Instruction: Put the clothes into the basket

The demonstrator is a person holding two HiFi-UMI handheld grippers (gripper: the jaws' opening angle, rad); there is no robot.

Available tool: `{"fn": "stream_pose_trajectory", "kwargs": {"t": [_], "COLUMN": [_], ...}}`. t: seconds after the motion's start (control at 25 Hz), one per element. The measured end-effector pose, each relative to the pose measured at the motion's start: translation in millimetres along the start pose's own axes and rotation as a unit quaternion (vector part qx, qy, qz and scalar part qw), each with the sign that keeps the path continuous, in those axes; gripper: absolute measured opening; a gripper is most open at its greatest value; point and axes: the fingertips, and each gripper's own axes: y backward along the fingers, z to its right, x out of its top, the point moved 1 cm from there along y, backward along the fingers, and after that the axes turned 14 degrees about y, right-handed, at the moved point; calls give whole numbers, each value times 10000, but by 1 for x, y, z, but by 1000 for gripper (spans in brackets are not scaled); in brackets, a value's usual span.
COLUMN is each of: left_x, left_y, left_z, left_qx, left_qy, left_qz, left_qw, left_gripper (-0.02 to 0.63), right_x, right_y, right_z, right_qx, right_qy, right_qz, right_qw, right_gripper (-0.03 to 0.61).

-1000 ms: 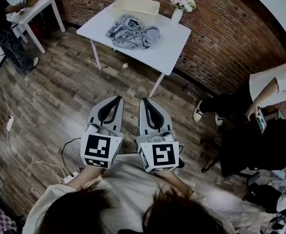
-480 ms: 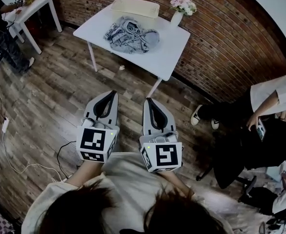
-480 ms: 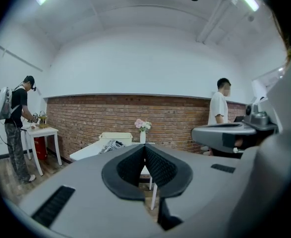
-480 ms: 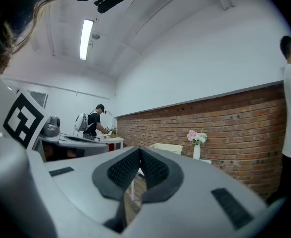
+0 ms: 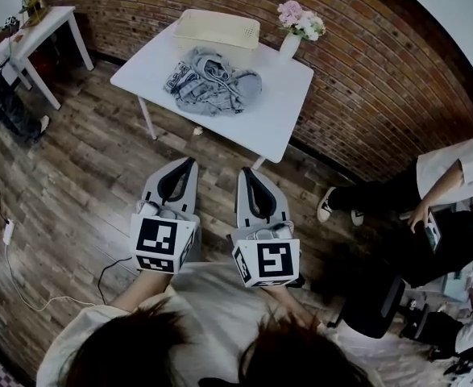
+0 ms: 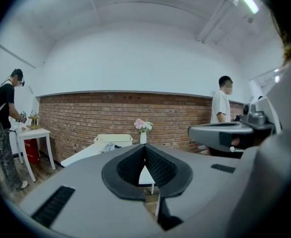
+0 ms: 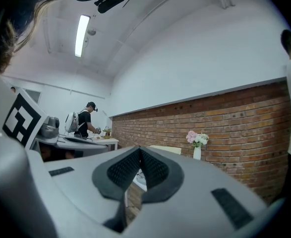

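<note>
Both grippers are side by side over the wood floor (image 5: pixel 91 176), pointing toward the white table (image 5: pixel 280 107). The left gripper (image 5: pixel 192 162) has its jaws pressed fully together with nothing between them. In its own view the black pads meet right at the tip, and all you see through the little gap under them is a bit of the table. Same deal with the right gripper (image 5: pixel 242 169): closed tight and empty.

The clothes (image 5: pixel 212 81) are a rumpled grey heap on the tabletop, not in the basket (image 5: pixel 217 29). The basket is cream-coloured and sits at the far edge of the table by the brick wall (image 5: pixel 381 63), directly behind the heap. They're so close I can't tell if the fabric touches the basket's front wall. A white vase of pink flowers (image 5: pixel 296 29) stands just to the right of the basket.

The heap lies out beyond both sets of jaw tips, well apart from them, with a stretch of bare floor and the near table edge in between. It's roughly in line with the left gripper and a bit left of where the right one points.

There's also a person (image 5: pixel 454 168) in a white top off to the right, and a small white side table (image 5: pixel 43 27) at far left.
</note>
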Motion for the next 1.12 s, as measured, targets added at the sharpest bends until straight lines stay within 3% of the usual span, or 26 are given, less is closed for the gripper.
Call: {"fn": "stream_pose_trajectory", "kwargs": {"t": [0.64,1.12], "left_x": [43,47], "left_y": [-171,-250], "left_z": [-105,-158], "left_qx": [-267,-504], "left_qy": [50,113], "left_qz": [-486,-901], "left_qw": [9984,9946], "left_gripper": [8,8], "right_x": [-27,-50], "right_y": [-193,-279], "right_z": [46,62], "right_qx": [-114,-269], "right_qy": [-189,-329], "right_qz": [-504,-871], "right_qw": [9985,9953], "right_gripper": [6,6]}}
